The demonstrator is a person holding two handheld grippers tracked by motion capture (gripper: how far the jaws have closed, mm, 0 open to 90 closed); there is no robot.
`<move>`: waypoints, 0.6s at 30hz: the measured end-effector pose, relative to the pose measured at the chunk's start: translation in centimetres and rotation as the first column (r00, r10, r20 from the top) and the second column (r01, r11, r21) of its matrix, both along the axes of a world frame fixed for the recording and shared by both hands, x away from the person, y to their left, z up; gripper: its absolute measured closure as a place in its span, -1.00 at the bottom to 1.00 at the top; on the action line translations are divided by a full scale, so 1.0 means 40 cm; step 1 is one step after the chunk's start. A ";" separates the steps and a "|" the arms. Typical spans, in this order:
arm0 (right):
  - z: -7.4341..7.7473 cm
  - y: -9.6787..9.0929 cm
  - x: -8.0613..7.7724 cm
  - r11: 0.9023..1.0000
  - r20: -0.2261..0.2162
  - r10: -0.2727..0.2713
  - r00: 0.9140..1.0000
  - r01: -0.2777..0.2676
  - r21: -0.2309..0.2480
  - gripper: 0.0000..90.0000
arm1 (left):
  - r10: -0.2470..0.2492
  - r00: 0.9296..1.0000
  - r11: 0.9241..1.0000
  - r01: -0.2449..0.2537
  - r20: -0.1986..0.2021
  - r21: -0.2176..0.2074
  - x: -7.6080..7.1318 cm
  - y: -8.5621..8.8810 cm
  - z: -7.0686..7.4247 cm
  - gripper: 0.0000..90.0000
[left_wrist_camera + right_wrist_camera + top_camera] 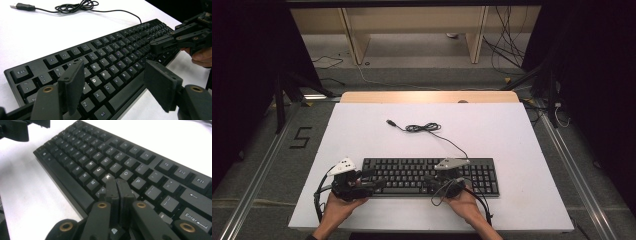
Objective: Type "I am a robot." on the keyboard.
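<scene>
Nearest the lens in my left gripper view, my left gripper [115,82] stands with its jaws spread wide and nothing pinched; between them show the lower-left letter keys of the keyboard [110,62]. From above, that gripper [377,184] sits at about 8 o'clock of the table [362,130], its tips at the keyboard's [482,175] left end, held in my left hand [337,205].

Right gripper [117,192], in its own view: jaws pressed together, nothing between them, the closed tips low over the keys around K, L and the row beneath. Whether they touch a key I cannot tell. From above it [428,179] lies at about 5 o'clock, over the right half of the letter block, with my right hand [464,205] behind it. My left gripper view also catches it [156,46] at 2 o'clock, tips together just above the keys.

Keyboard: black, full-size, flat on the white table near its front edge, long side parallel to that edge, roughly central.

Cable [424,128]: leaves the keyboard's rear edge, runs toward 12 o'clock, and ends in a loose coil on the bare table. USB plug [390,122] lies free just beyond the coil, toward 11 o'clock, well apart from both grippers.
</scene>
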State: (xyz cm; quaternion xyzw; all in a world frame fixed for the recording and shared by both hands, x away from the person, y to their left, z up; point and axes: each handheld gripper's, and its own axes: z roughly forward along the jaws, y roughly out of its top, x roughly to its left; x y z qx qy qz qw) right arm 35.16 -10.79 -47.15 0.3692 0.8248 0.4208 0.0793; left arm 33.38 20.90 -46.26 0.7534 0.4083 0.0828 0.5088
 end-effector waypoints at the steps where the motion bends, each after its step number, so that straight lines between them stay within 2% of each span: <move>1: -0.002 0.001 0.000 1.000 -0.002 0.001 1.000 -0.001 -0.004 0.98 | 0.000 1.000 1.000 0.000 0.002 0.000 -0.001 0.000 0.000 -0.28; 18: -0.021 0.010 0.002 0.999 -0.016 0.013 1.000 -0.014 -0.037 1.00 | -0.014 1.000 1.000 0.014 0.017 -0.009 -0.011 -0.002 0.000 -0.35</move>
